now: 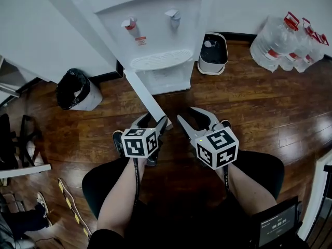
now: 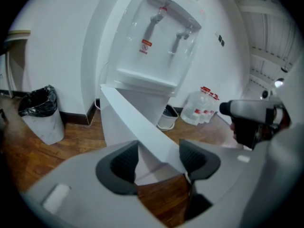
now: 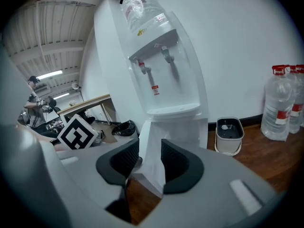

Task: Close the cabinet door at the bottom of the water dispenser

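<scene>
The white water dispenser (image 1: 150,30) stands against the wall. Its bottom cabinet door (image 1: 144,92) is swung out toward me and shows edge-on from above. My left gripper (image 1: 154,121) is at the door's free end, jaws open. In the left gripper view the door's top edge (image 2: 137,122) runs between the pads of the left gripper (image 2: 159,160), with a gap on the left side. My right gripper (image 1: 187,114) hangs just right of the door, open and holding nothing. In the right gripper view the door (image 3: 154,141) shows beyond the narrower gap of the right gripper (image 3: 149,158).
A bin with a black bag (image 1: 78,90) stands left of the dispenser. A small white container (image 1: 212,53) sits to its right, and several large water bottles (image 1: 288,43) beyond that. A screen (image 1: 278,224) lies at the bottom right. The floor is dark wood.
</scene>
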